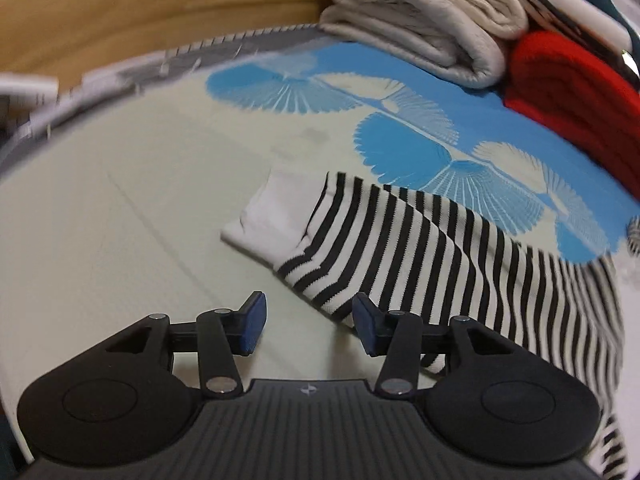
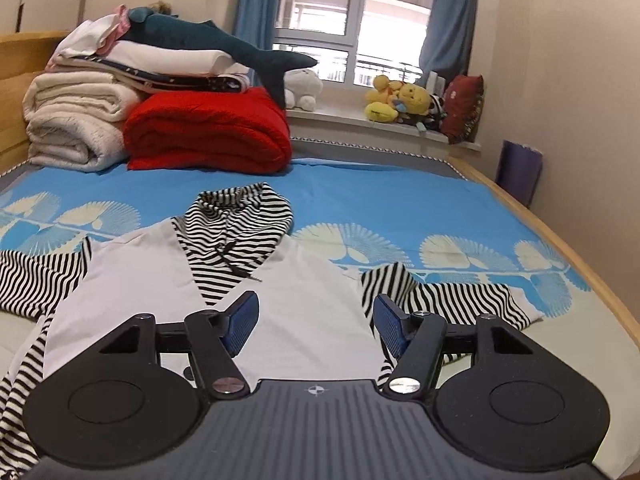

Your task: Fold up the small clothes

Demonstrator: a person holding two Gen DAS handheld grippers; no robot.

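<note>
Our left gripper (image 1: 308, 326) and right gripper (image 2: 314, 322) both hang apart, gripping nothing. The hoodie (image 2: 304, 312) lies flat on the bed (image 2: 400, 200), hood (image 2: 240, 216) pointing away, sleeves (image 1: 400, 240) spread sideways.

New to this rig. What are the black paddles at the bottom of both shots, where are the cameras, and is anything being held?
No robot: a person holds a two-finger gripper in each hand, each with a fisheye camera looking along its blue pads.

The left wrist view shows the left gripper open, empty, beside the striped sleeve with its white cuff.

The right wrist view shows the right gripper open, empty, over a white-and-striped hooded top spread flat on the blue bedsheet. Folded blankets sit at the head.
</note>
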